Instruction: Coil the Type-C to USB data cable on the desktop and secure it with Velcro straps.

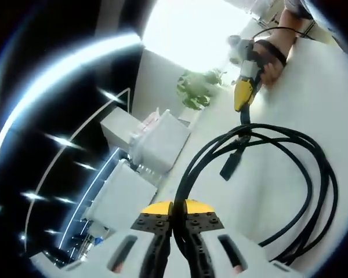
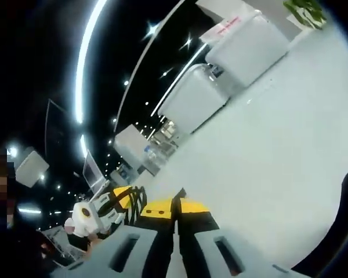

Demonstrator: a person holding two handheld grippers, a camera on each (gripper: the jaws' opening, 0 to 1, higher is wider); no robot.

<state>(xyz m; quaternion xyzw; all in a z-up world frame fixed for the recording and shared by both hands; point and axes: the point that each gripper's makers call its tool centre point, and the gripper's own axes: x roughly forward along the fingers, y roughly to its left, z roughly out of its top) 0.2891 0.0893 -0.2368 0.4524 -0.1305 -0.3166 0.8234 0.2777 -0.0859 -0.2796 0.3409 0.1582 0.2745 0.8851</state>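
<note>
The black data cable (image 1: pixel 313 174) lies in several loose loops over the white desktop (image 1: pixel 330 98). One plug end (image 1: pixel 231 165) hangs free inside the coil. My left gripper (image 1: pixel 177 213) is shut on the bunched strands at the coil's near side. At the far side, my right gripper (image 1: pixel 243 113), held by a hand (image 1: pixel 272 61), pinches a strand. In the right gripper view my right gripper (image 2: pixel 177 202) has its jaws together, with a small black bit of cable (image 2: pixel 178 193) showing at the tips. My left gripper (image 2: pixel 124 200) shows to the left there, with cable strands (image 2: pixel 138 200) beside it.
White boxes (image 1: pixel 159 142) stand along the desk's edge, with a green plant (image 1: pixel 197 87) beyond them; the boxes (image 2: pixel 243 49) also show in the right gripper view. A dark shape (image 2: pixel 342 231) cuts in at that view's lower right. Bare white desktop (image 2: pixel 267 150) stretches ahead.
</note>
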